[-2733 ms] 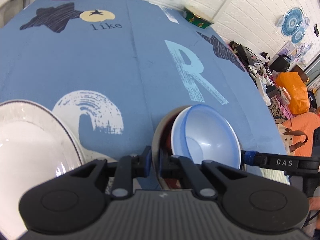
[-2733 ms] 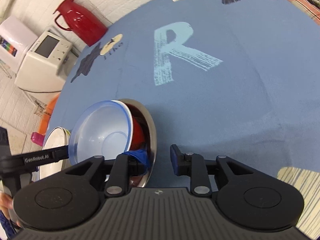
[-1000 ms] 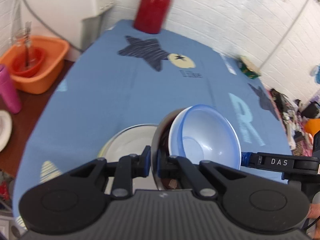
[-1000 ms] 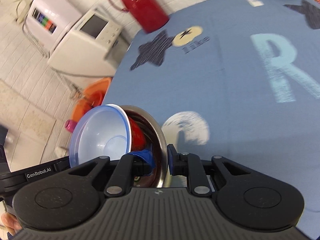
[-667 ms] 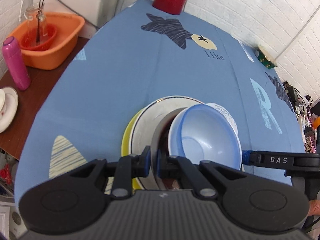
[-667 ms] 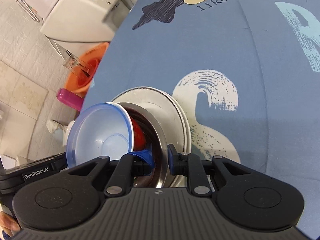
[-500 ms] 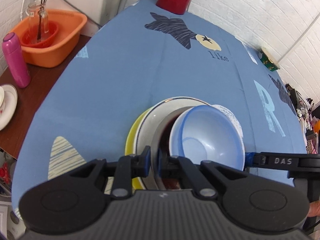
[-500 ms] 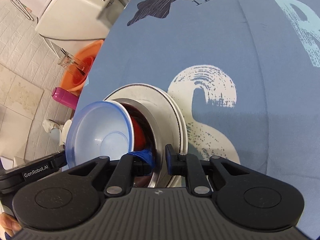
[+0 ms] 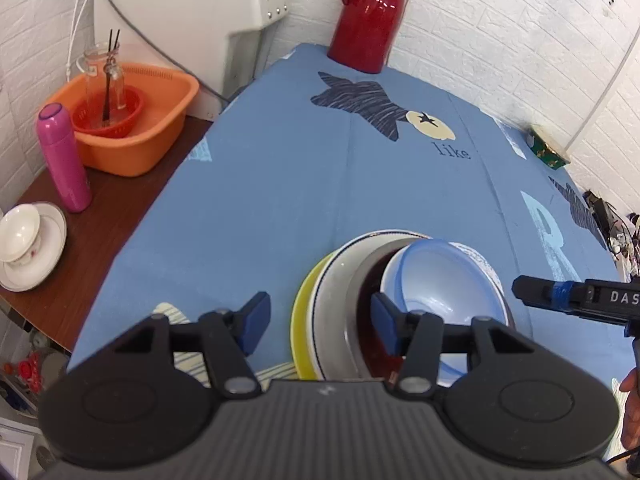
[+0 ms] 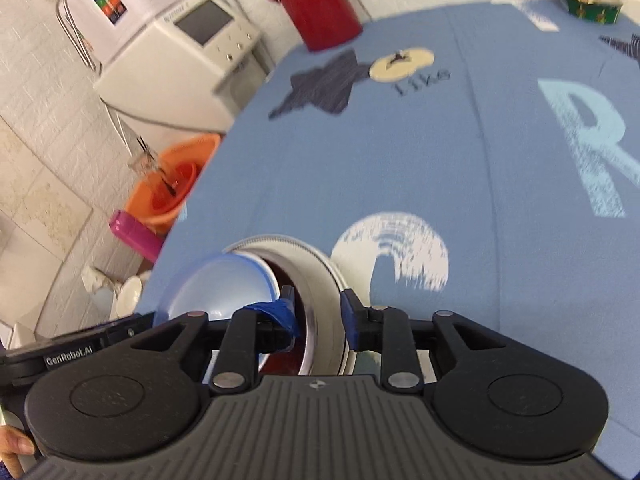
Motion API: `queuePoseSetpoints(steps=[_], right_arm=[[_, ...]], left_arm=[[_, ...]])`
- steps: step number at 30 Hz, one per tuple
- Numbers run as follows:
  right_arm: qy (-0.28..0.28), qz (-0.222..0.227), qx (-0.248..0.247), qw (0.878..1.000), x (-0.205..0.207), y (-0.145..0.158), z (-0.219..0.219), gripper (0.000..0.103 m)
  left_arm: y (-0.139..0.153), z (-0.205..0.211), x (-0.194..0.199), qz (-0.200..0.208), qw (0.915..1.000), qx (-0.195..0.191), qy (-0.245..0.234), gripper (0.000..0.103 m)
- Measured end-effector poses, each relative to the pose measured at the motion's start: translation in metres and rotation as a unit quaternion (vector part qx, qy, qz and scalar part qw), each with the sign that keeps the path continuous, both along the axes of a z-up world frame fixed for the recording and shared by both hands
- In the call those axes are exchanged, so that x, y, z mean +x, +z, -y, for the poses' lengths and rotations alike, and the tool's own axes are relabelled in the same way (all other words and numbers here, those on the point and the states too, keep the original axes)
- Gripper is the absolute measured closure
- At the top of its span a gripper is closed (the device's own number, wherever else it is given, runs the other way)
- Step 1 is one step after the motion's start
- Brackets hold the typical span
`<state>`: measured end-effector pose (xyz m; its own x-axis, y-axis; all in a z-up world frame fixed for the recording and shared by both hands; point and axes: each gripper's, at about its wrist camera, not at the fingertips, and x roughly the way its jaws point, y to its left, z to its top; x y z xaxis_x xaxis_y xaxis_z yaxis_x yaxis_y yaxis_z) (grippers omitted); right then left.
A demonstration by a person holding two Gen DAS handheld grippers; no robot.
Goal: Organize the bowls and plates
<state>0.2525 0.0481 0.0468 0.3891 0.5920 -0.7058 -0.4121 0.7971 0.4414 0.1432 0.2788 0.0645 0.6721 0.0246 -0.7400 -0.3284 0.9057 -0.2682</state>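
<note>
A stack stands on the blue tablecloth: a light blue bowl (image 9: 444,280) nested in a red bowl (image 9: 370,280), inside a steel bowl (image 9: 352,300), on a white plate (image 9: 332,276) over a yellow plate (image 9: 302,312). My left gripper (image 9: 320,320) is open, its fingers either side of the stack's left rim. My right gripper (image 10: 316,314) is open, straddling the steel bowl's (image 10: 316,300) right rim, beside the blue bowl (image 10: 216,292) and white plate (image 10: 280,242).
A red thermos (image 9: 370,12) stands at the table's far end. An orange basin (image 9: 132,120), a pink bottle (image 9: 62,156) and a white cup on a saucer (image 9: 24,236) sit on a brown side table to the left. A white appliance (image 10: 176,48) stands behind.
The bowl stack, carried by both grippers, has come down onto the plates. My left gripper has opened wide off the steel bowl's rim. My right gripper has opened too.
</note>
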Motion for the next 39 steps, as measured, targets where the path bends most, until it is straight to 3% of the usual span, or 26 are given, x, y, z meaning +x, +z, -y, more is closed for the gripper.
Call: queuePoseSetpoints(steps=[4, 10, 13, 18, 22, 25, 28, 32, 39], right_arm=[[-0.003, 0.01, 0.015, 1.0, -0.001, 0.004, 0.007, 0.094], [-0.005, 0.026, 0.009, 1.0, -0.007, 0.0, 0.022, 0.091], [-0.02, 0.043, 0.008, 0.999, -0.008, -0.001, 0.037, 0.09], [-0.066, 0.049, 0.017, 0.996, -0.011, -0.004, 0.067, 0.088], [-0.102, 0.049, 0.018, 0.993, -0.013, -0.002, 0.088, 0.086], [-0.141, 0.049, -0.013, 0.989, -0.016, 0.001, 0.097, 0.085], [-0.17, 0.091, -0.021, 0.981, -0.027, 0.001, 0.101, 0.083], [-0.206, 0.149, 0.017, 0.967, -0.05, -0.006, 0.111, 0.082], [-0.219, 0.184, -0.024, 0.958, -0.074, -0.011, 0.124, 0.079]], left_arm=[[0.007, 0.005, -0.004, 0.011, 0.9999, 0.003, 0.001, 0.05], [0.036, 0.04, -0.007, 0.062, 0.997, 0.033, -0.033, 0.048], [0.048, 0.063, -0.001, 0.084, 0.9937, 0.047, -0.056, 0.046], [0.055, 0.096, 0.009, 0.104, 0.9903, 0.04, -0.083, 0.046], [0.054, 0.119, 0.016, 0.107, 0.9883, 0.041, -0.101, 0.046], [0.053, 0.135, 0.02, 0.113, 0.9871, 0.04, -0.106, 0.046], [0.051, 0.151, 0.022, 0.124, 0.9857, 0.034, -0.109, 0.046], [0.042, 0.171, 0.018, 0.141, 0.9842, 0.038, -0.1, 0.044], [0.015, 0.21, -0.003, 0.132, 0.9806, 0.051, -0.136, 0.044]])
